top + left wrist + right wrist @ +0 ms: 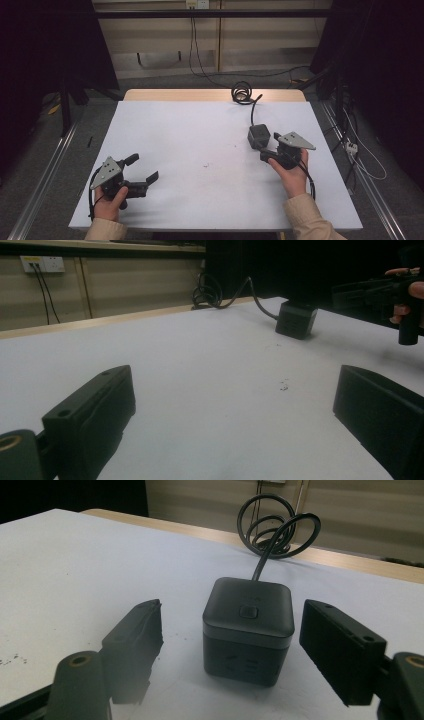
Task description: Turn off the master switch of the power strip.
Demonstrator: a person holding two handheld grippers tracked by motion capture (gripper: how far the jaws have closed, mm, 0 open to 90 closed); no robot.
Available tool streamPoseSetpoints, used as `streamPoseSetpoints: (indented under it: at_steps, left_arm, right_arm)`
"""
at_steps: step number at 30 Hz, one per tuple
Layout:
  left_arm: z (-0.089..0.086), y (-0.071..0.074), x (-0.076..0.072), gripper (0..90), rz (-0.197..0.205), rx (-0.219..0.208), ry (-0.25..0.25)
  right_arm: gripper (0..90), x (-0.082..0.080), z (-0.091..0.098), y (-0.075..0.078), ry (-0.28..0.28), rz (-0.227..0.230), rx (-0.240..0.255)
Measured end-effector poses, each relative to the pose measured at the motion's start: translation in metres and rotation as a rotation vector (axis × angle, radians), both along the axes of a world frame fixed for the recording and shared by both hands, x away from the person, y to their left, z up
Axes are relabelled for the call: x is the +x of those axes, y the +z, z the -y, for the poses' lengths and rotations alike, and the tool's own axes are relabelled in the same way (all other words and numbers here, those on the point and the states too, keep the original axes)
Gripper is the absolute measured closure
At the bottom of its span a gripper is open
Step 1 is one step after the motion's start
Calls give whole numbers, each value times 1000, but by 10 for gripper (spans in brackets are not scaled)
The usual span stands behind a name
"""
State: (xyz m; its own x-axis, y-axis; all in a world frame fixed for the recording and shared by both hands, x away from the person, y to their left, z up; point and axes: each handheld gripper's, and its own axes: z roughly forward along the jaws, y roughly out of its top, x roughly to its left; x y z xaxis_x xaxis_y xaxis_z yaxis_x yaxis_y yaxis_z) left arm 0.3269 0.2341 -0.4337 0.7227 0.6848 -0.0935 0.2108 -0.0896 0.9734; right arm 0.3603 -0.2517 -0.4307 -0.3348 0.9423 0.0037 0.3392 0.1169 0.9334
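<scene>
High view is showing a white table (200,150) with a black cube (259,136) standing on its right half, a cord (243,93) running from the cube's back to a coil at the far edge. The right gripper (266,150) is sitting just in front of the cube, held by the person's right hand (292,172), its jaws reaching toward the cube. In the right gripper view the cube (248,630) is standing upright between the two spread jaws, a small button on its top face, and a gap is showing on each side, so the pads are not pressing on it. The cord (274,535) is looping behind it. The left gripper (145,169) is resting near the table's front left corner in the left hand (110,202), well apart from the cube. In the left gripper view its jaws are standing wide with only bare table (200,390) between them, and the cube (296,320) is sitting far off toward the right gripper (350,292).
</scene>
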Motion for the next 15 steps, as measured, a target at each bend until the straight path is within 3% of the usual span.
streamPoseSetpoints:
  at_steps: [15]
  left_arm:
    - [0,0,0,32,-2,5,-5]
  right_arm:
    - [327,10,0,1,3,-18,7]
